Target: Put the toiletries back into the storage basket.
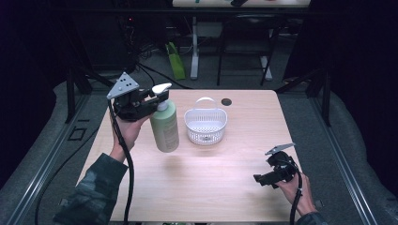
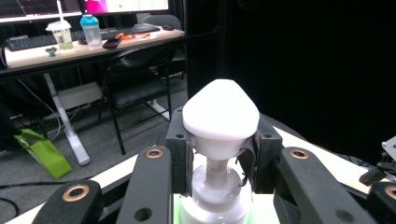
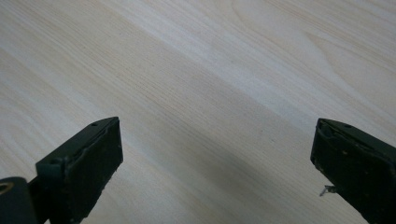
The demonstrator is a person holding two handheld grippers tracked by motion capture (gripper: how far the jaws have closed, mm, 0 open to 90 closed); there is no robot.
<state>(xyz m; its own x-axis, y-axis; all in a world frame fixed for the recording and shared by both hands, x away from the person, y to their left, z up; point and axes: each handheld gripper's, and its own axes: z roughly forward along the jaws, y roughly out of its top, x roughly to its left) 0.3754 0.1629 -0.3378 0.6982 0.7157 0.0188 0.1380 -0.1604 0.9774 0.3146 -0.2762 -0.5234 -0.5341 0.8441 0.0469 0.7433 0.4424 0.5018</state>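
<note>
Light wooden table: rectangular top with pale grain, rounded corners and a small dark round grommet near its far edge. In the right gripper view the bare grain lies close below the jaws.

Pale green pump bottle: rounded plastic body with a white collar, a thin white neck and a white dome-shaped pump head. It hangs slightly tilted over the left half of the table, its base clear of the wood with a faint shadow beneath, just left of the basket and apart from it.

White plastic basket: round, slotted wall, with a thin arched handle standing up at the back. It sits on the table near the middle, towards the far edge.

Left gripper: black two-jaw tool with a grey three-cornered plate on top and a black cable trailing down past a camouflage-pattern sleeve. Held up in the person's left hand, level, pointing right. Its jaws are closed in on the bottle's neck just under the pump head, one pad on each side, and carry the bottle.

Right gripper: the same make, held low in the right hand near the table's right front corner, pointing left. Its jaws stand wide apart with only bare table between them.
</note>
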